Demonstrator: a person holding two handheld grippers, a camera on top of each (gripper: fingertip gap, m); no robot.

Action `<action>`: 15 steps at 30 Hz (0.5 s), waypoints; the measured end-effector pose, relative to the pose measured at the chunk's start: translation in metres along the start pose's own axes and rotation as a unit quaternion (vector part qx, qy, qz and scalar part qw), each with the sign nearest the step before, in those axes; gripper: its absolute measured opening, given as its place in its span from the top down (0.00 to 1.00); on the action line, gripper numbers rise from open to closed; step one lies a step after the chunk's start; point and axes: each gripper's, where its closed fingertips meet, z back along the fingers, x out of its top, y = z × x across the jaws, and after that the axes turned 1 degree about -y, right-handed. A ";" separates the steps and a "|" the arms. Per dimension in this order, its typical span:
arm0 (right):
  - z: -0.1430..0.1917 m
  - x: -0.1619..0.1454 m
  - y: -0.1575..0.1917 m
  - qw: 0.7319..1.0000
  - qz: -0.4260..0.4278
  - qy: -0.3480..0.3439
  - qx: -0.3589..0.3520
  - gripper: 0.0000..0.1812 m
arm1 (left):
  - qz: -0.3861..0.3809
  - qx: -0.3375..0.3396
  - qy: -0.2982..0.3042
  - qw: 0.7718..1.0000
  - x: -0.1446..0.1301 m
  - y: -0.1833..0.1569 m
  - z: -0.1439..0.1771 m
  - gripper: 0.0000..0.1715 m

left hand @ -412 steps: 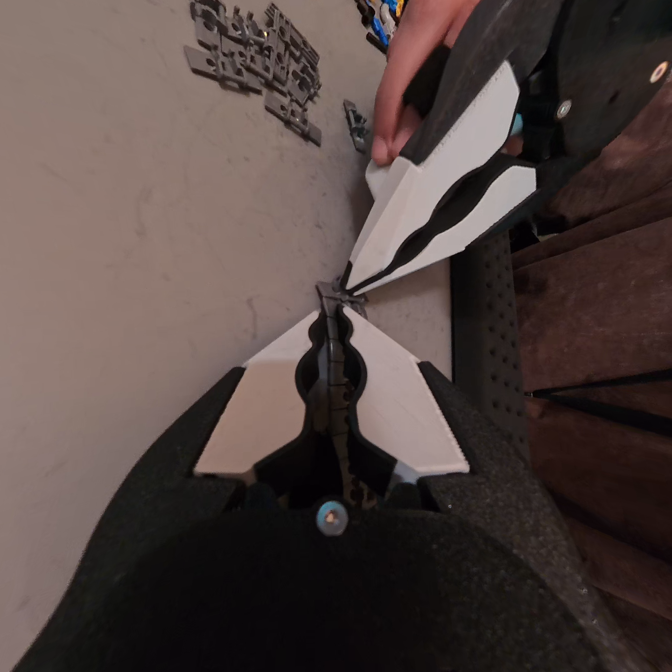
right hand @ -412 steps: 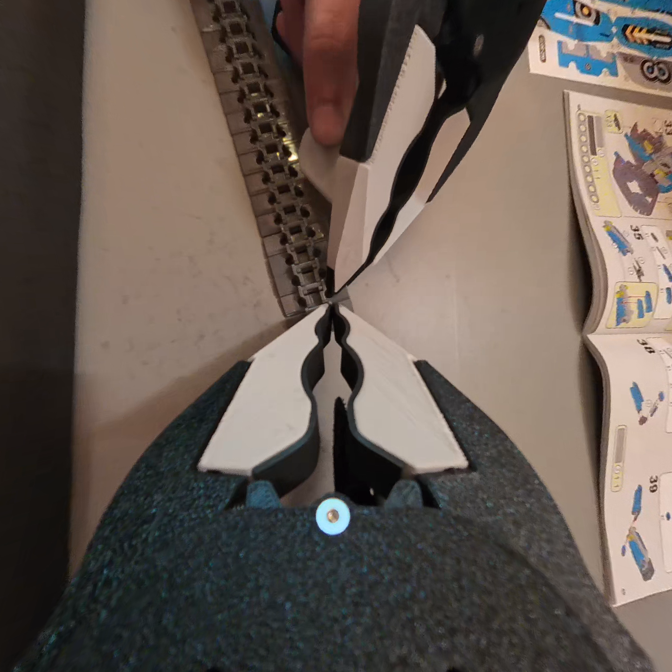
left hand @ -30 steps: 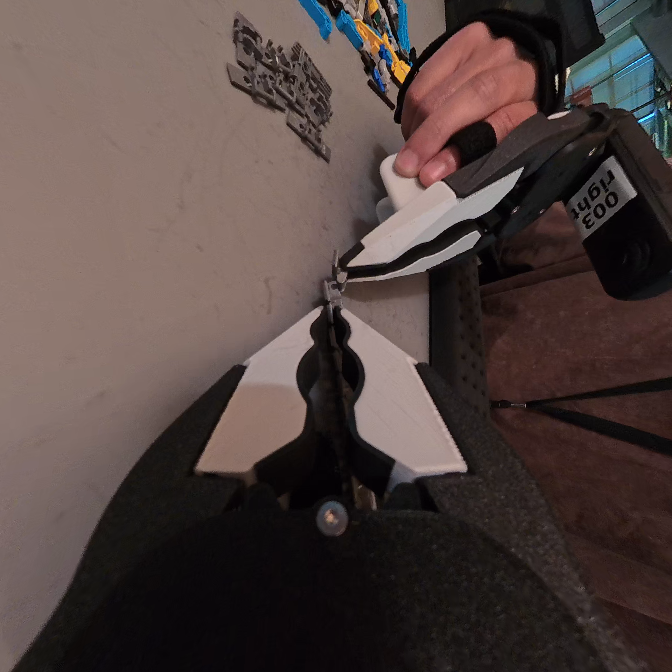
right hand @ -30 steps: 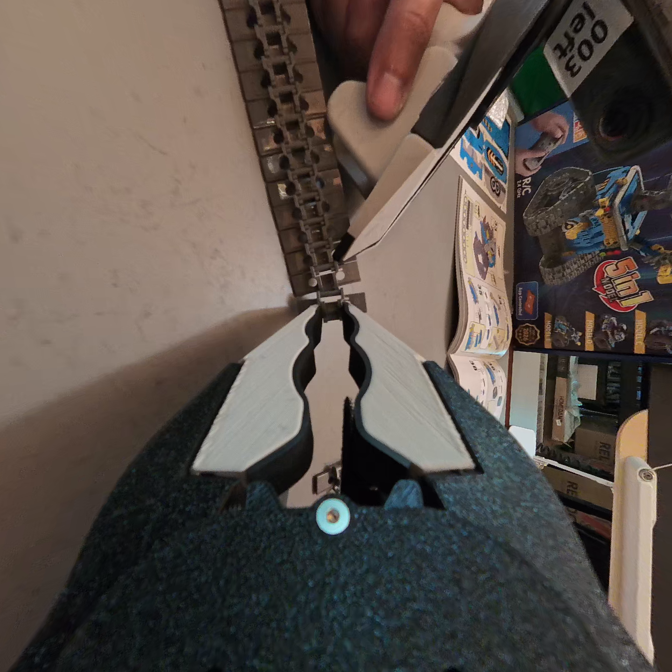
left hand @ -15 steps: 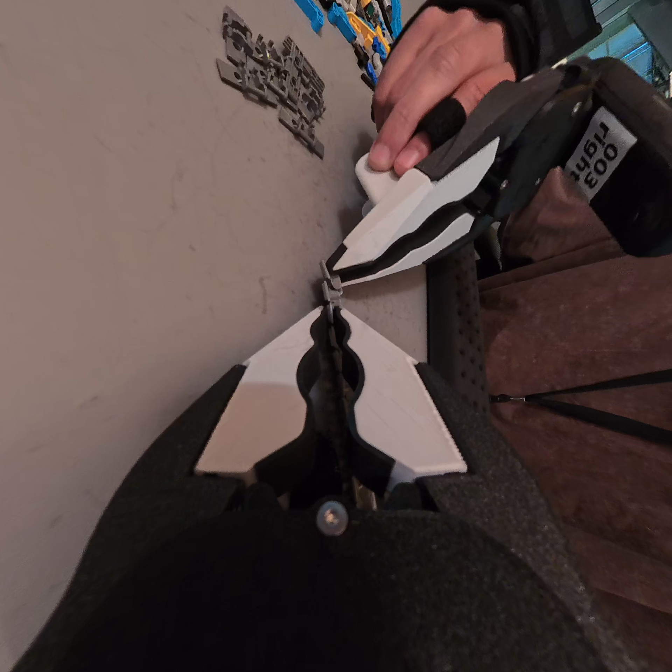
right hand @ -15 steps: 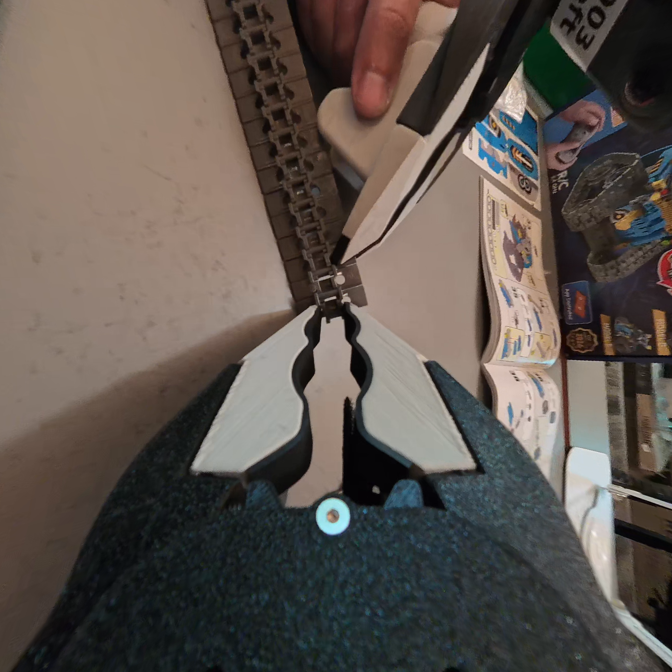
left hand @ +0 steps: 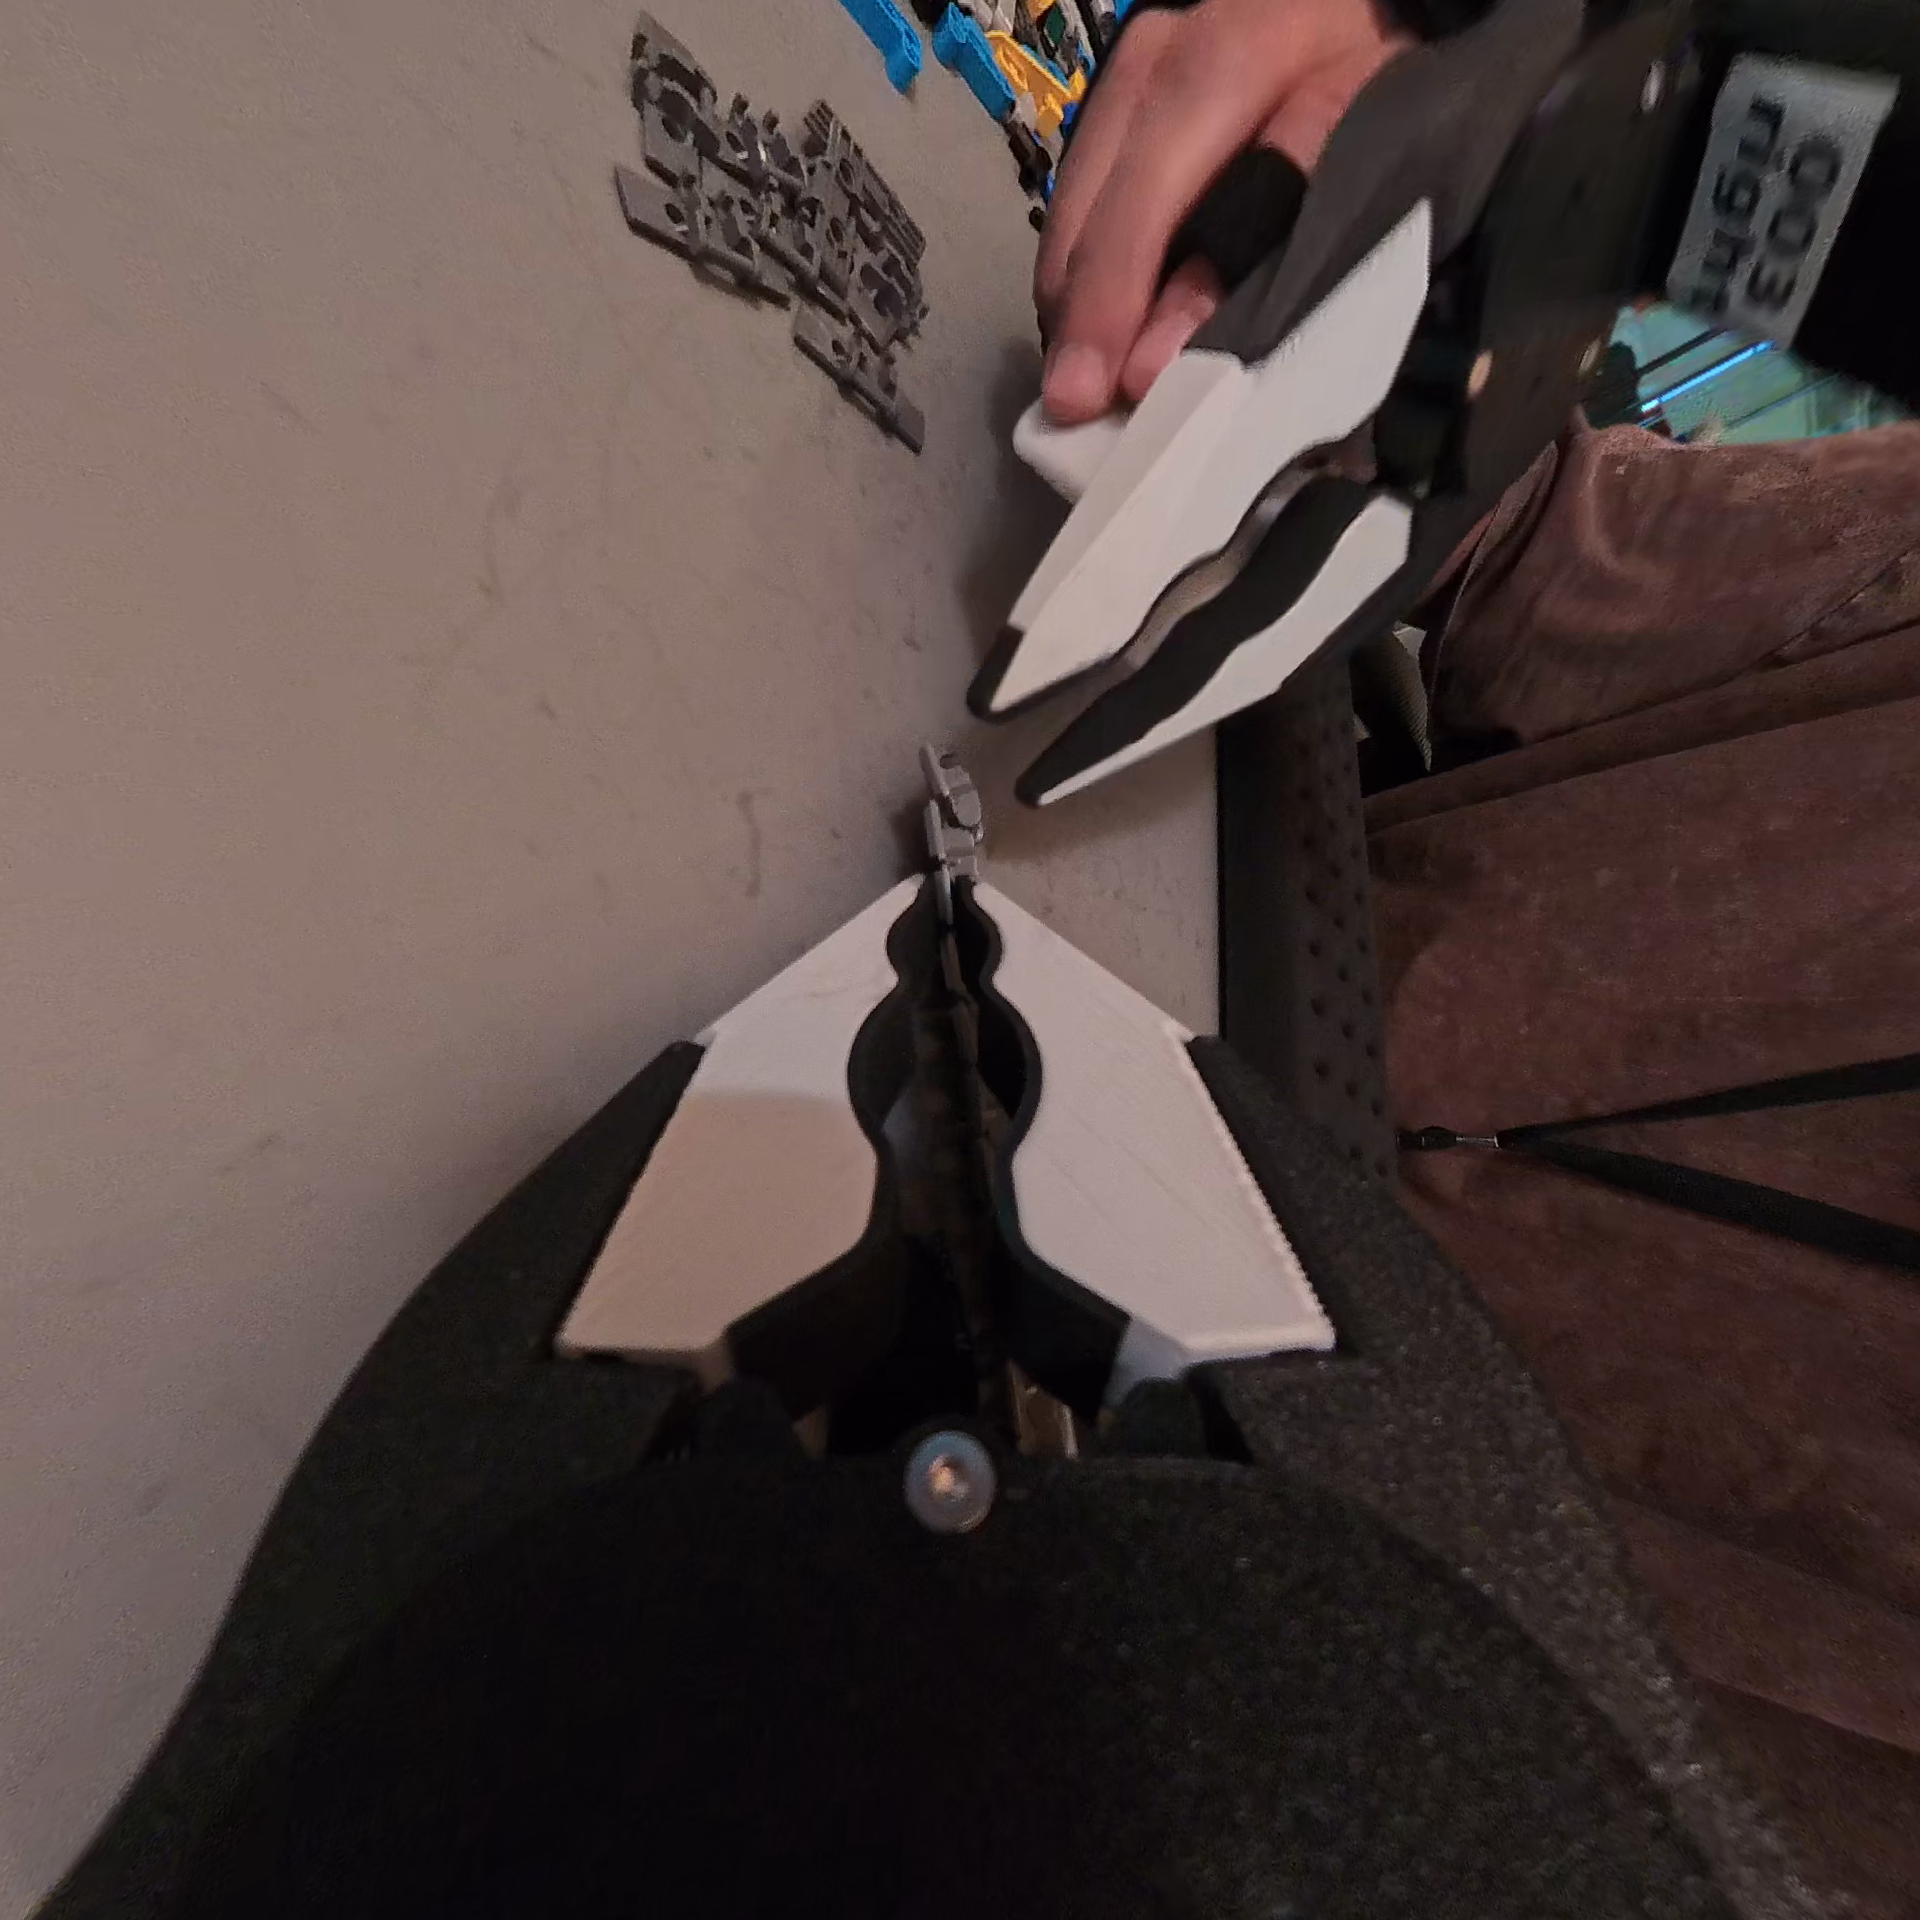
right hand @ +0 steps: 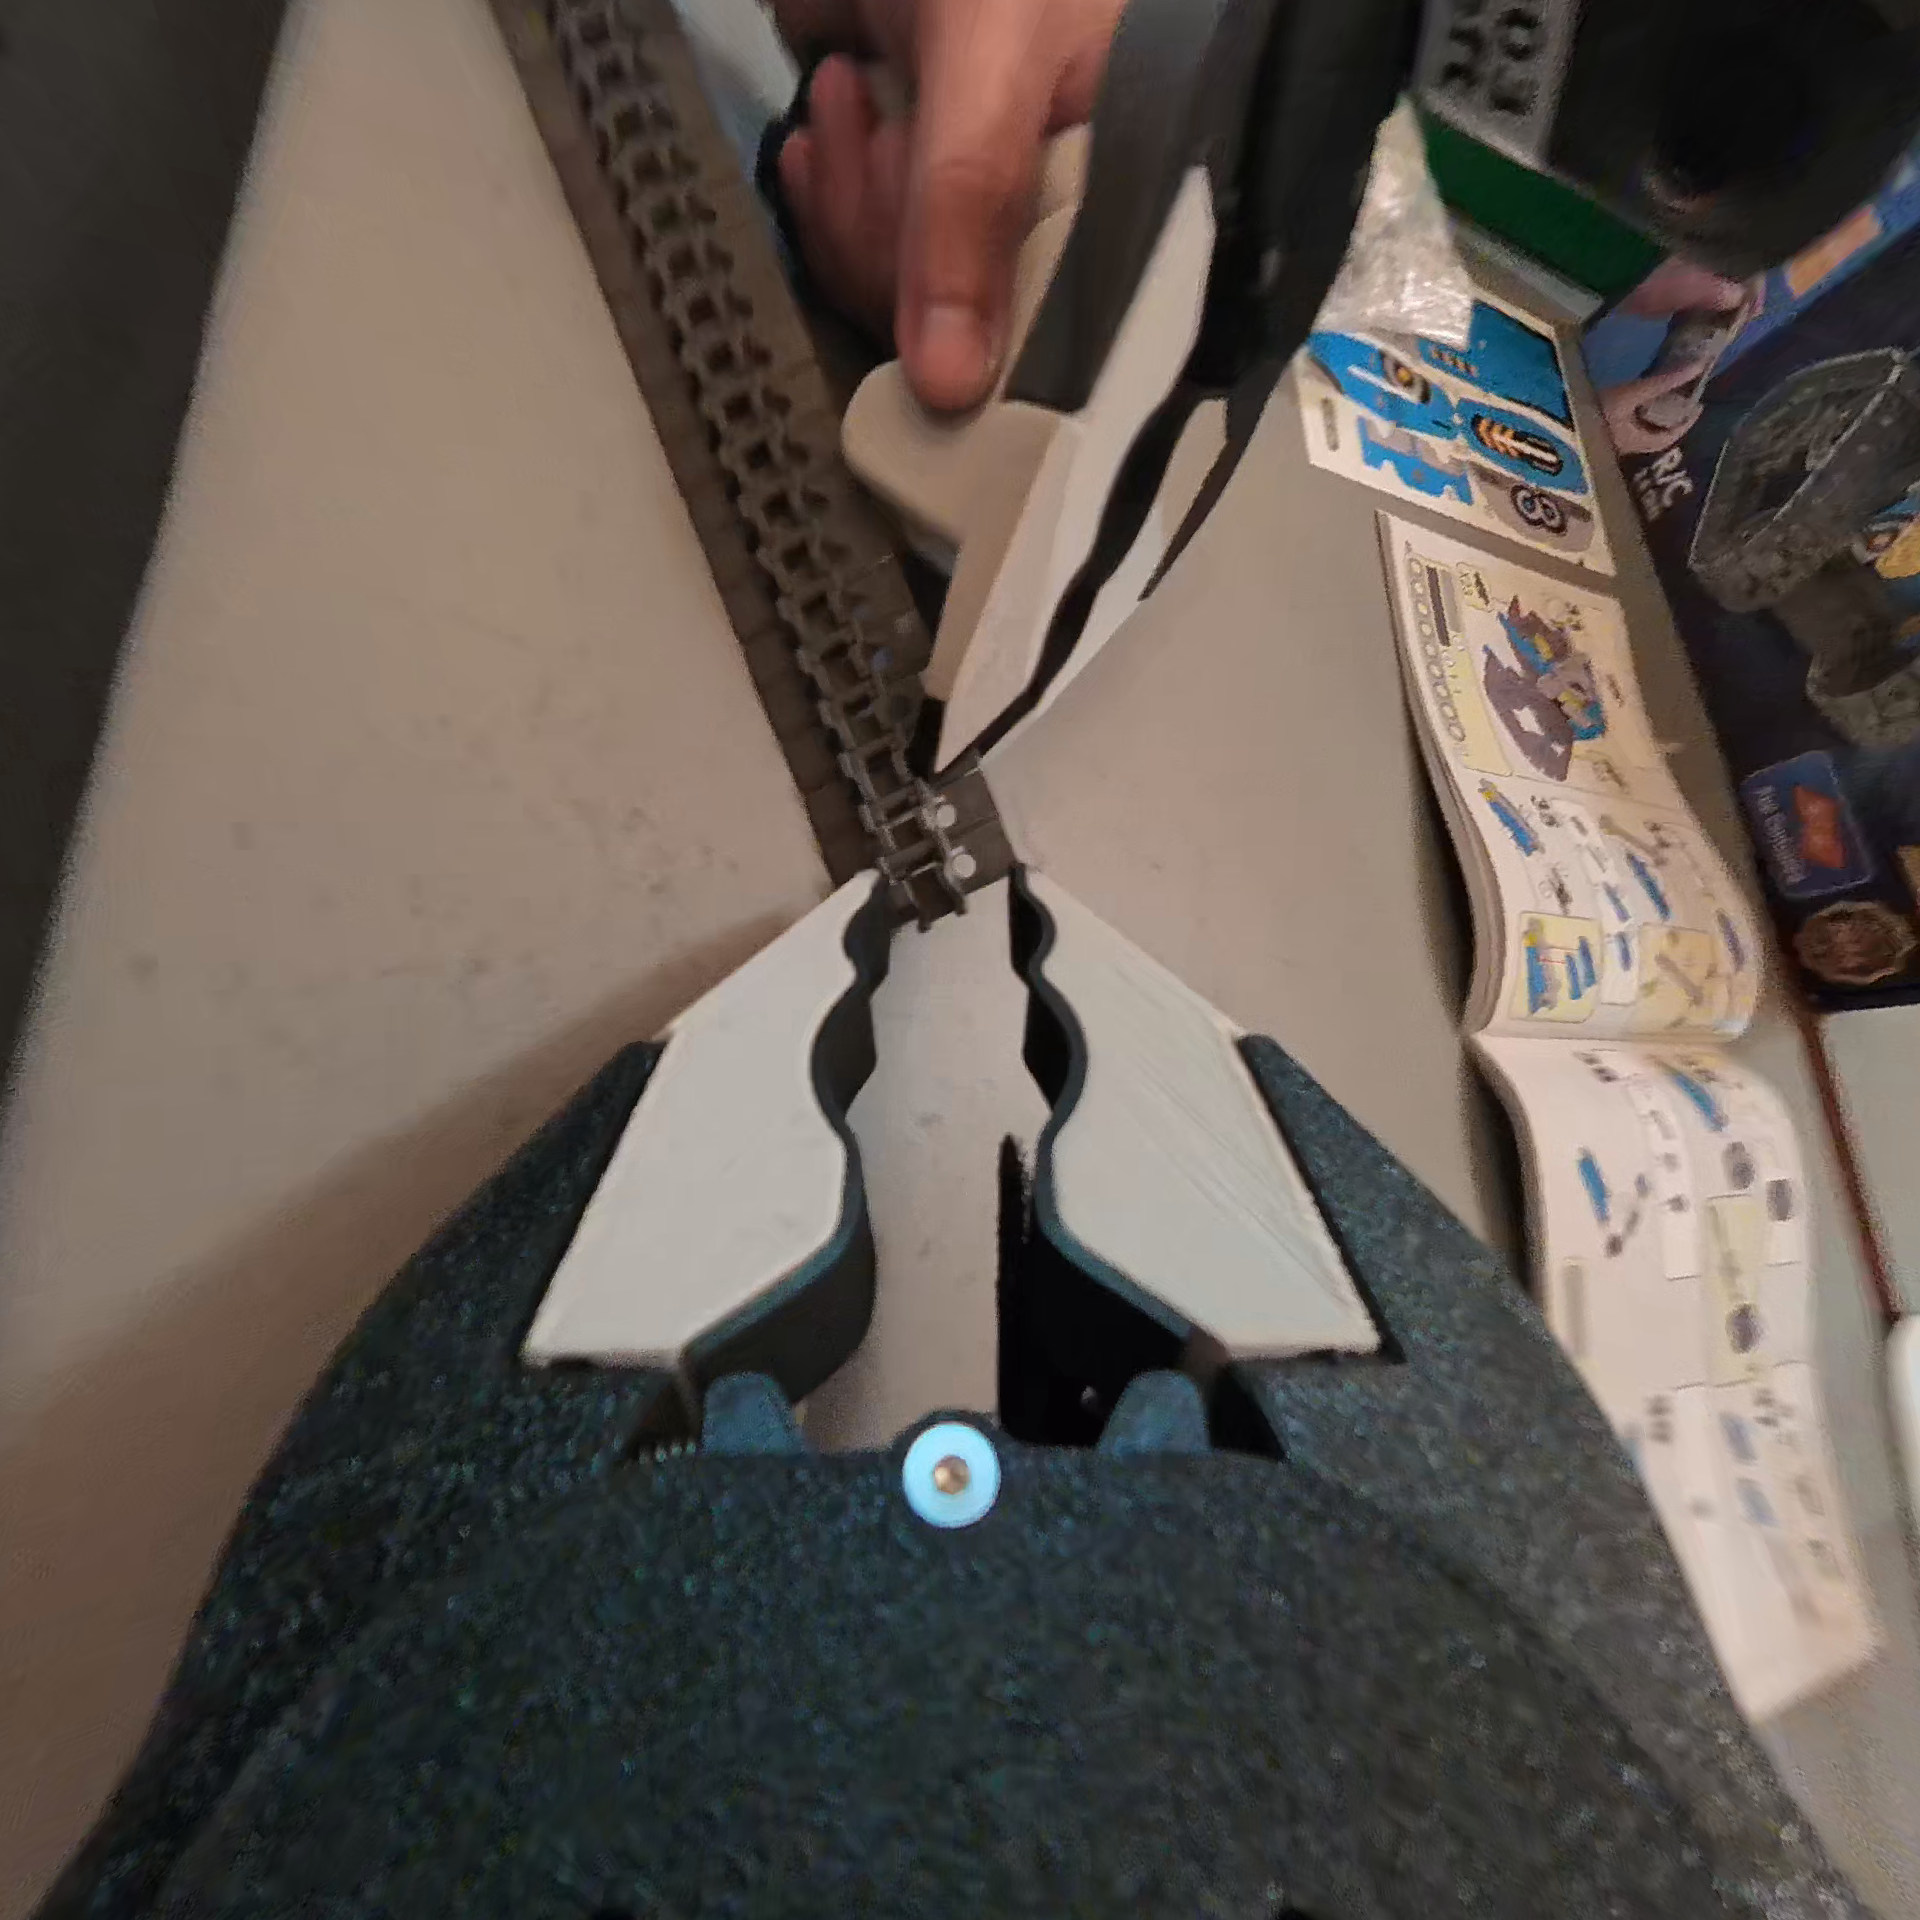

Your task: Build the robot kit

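A long grey toy track chain (right hand: 727, 416) lies across the pale table (right hand: 364, 727). My left gripper (left hand: 948, 885) is shut on the chain near its end, and the last links (left hand: 948, 805) stick out past its tips. It also shows in the right wrist view (right hand: 935, 753), held by a hand (right hand: 956, 208). My right gripper (right hand: 940, 888) is open, its tips on either side of the chain's end link (right hand: 940, 831). In the left wrist view the right gripper (left hand: 1013, 743) hangs just above and to the right of the end links, jaws apart, a hand (left hand: 1143, 156) on it.
A pile of loose grey track links (left hand: 769, 229) lies farther off, with blue and yellow pieces (left hand: 997, 62) beyond. An open instruction booklet (right hand: 1590, 831), a sticker sheet (right hand: 1455, 416) and the toy's box (right hand: 1818, 520) lie to the right. The black table edge (left hand: 1299, 935) borders brown fabric (left hand: 1662, 935). Both grippers' tips are close together, under 4 cm apart.
My right gripper has opened, let go of the end link and drawn back a little from it. My left gripper still holds the chain.
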 end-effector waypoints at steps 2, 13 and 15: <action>0.005 0.003 -0.004 0.994 -0.095 -0.031 0.040 0.86 | -0.002 0.000 0.000 1.000 0.000 0.000 0.000 0.99; -0.006 0.006 0.010 0.866 -0.396 -0.065 0.300 0.82 | -0.011 0.000 0.002 1.000 -0.001 -0.001 -0.001 0.99; -0.007 0.006 0.012 0.862 -0.399 -0.062 0.306 0.83 | -0.011 0.000 0.002 1.000 -0.001 -0.001 -0.001 0.99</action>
